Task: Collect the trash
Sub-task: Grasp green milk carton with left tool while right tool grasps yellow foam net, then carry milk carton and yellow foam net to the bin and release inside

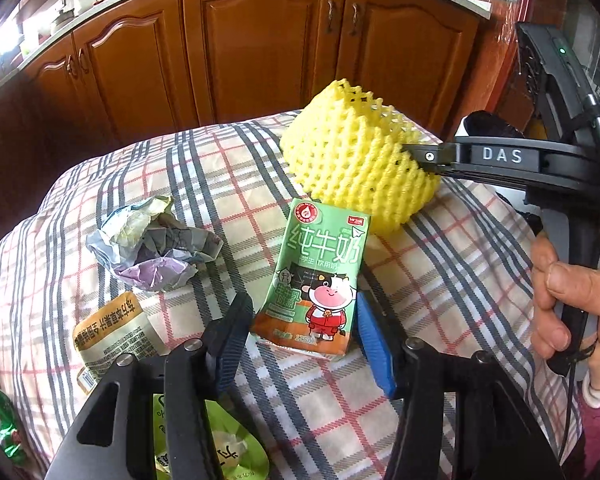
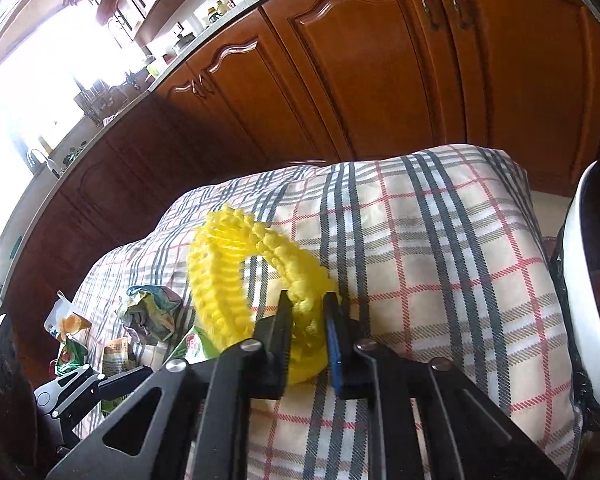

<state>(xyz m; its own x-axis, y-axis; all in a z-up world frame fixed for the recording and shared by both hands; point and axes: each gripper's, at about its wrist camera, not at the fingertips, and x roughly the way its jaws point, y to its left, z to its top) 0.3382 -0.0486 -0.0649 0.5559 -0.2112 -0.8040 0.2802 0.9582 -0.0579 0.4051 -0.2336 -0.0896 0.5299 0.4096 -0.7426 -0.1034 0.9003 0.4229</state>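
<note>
A green milk carton (image 1: 320,276) lies on the plaid cloth (image 1: 228,176). My left gripper (image 1: 302,324) is open, its jaws on either side of the carton's near end. A yellow foam fruit net (image 1: 356,160) stands behind the carton. My right gripper (image 2: 307,312) is shut on the net's rim (image 2: 300,292); it also shows in the left wrist view (image 1: 424,160) reaching in from the right. A crumpled wrapper (image 1: 152,244) lies left of the carton.
Snack packets (image 1: 112,336) and a green pouch (image 1: 220,448) lie at the near left. Brown cabinet doors (image 1: 260,48) stand behind the table. A white-rimmed bin (image 2: 588,288) with a black liner stands at the right edge of the right wrist view.
</note>
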